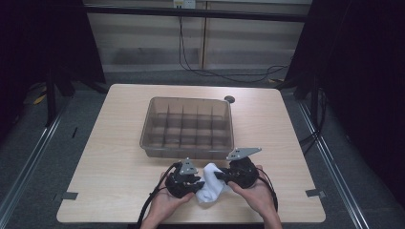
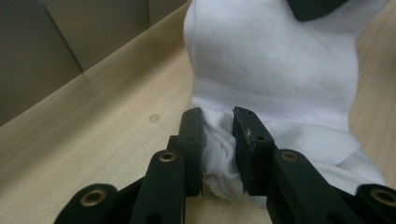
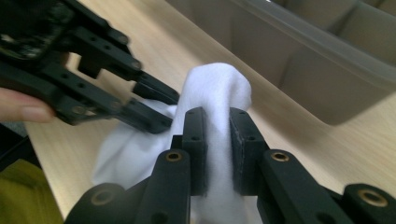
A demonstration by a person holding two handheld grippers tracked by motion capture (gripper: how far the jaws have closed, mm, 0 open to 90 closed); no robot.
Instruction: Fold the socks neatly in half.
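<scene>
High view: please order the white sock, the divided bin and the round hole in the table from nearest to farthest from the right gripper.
From the right gripper:
1. White sock: clamped in its jaws, at the near table edge.
2. Divided bin: just beyond, mid-table.
3. Round hole: past the bin's far right corner.

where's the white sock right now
In the high view the white sock sits at the table's near edge, pinched between the left gripper and right gripper, just before the divided bin.

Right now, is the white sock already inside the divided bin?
No, the white sock lies on the table in front of the divided bin.
</scene>
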